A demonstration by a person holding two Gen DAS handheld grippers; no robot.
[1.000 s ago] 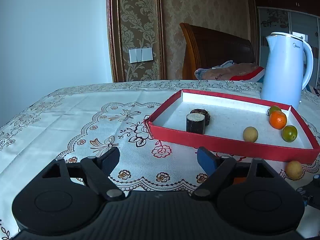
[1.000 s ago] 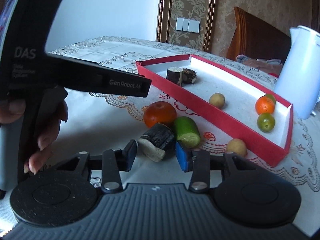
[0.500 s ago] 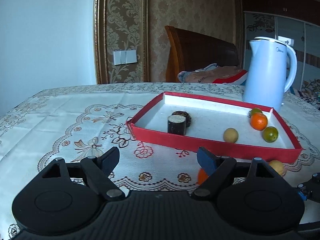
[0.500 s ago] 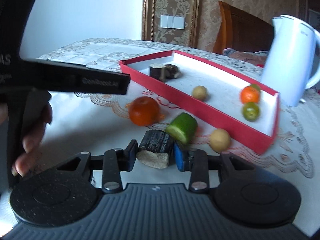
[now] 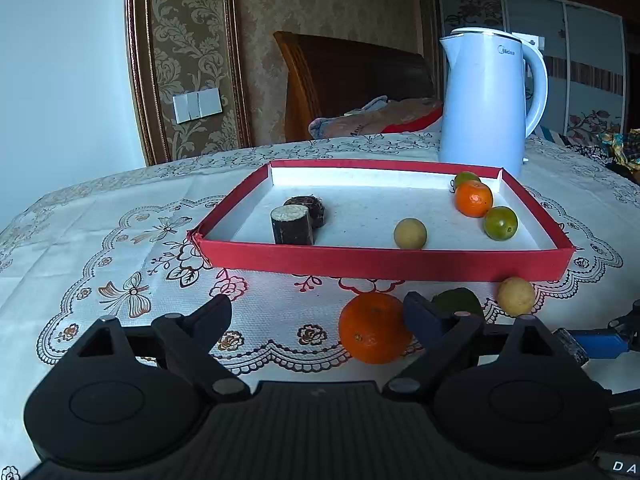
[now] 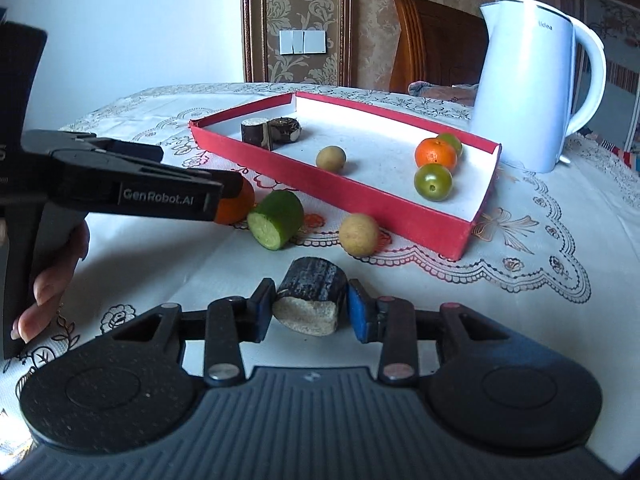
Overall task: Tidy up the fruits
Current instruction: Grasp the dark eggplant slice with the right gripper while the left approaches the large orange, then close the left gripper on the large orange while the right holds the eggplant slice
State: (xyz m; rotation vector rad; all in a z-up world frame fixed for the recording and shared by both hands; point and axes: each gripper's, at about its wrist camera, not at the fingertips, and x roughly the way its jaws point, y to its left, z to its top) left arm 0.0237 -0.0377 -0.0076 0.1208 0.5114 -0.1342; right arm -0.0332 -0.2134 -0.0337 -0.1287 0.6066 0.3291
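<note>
Left hand-held gripper (image 5: 316, 312): jaws opening, wide apart, nothing clamped. Large orange (image 5: 374, 328) on the counter (image 5: 80, 240), just inside the right finger (image 5: 424, 318), near that side of the gap rather than centred. Needs a shift toward the right of frame before closing, judging by the offset. Green cut piece (image 5: 456, 300) partly hidden behind that finger, yellow fruit (image 5: 516, 296) further right, just beside the red tray (image 5: 380, 262). Tray straight ahead, beyond the orange. "Midea" readable on the white kettle (image 5: 488, 100); "DA" fragment at bottom right corner.

Right hand-held gripper (image 6: 310, 308): clenched on the dark bark-skinned chunk (image 6: 312, 296), pale cut face toward the camera, long axis roughly along the fingers. Tray (image 6: 340, 188) ahead and slightly right; two similar dark chunks (image 6: 272, 130) already in its far-left corner, so likely drop spot there, up and left of the held piece. Right side clearly nearer this piece. "GenRobot.AI" readable on the left gripper body (image 6: 120, 188); "idea" on the kettle (image 6: 532, 96).
</note>
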